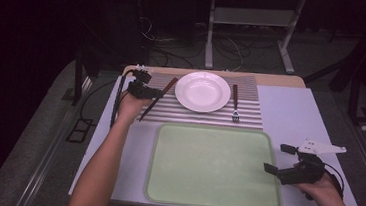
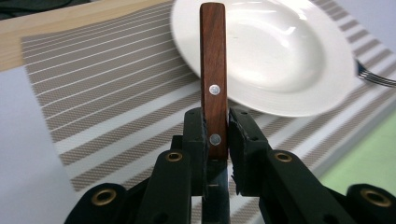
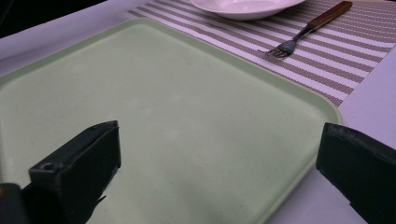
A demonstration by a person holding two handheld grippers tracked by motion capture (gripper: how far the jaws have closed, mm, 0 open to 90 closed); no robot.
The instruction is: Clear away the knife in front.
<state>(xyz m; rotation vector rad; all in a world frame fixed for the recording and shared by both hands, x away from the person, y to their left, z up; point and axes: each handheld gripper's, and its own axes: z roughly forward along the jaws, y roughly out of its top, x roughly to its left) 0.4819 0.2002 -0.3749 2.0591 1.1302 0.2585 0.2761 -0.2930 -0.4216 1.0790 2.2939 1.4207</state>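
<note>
My left gripper (image 2: pixel 216 135) clamps the knife (image 2: pixel 213 70) by its wooden handle, long axis pointing straight ahead; the plate (image 2: pixel 280 51) lies ahead-right. My right gripper (image 3: pixel 219 172) stands wide.

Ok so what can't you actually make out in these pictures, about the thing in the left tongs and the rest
- Wooden-handled utensil: left gripper view, its metal end runs down behind the left tongs; knife or not, cannot tell.
- Same utensil, high view: too small and dark to see its tip.
- Fork: in the left gripper view the frame edge cuts it off.
- Plate: cut by the top edge in the right gripper view, beyond the open right tongs.
</note>
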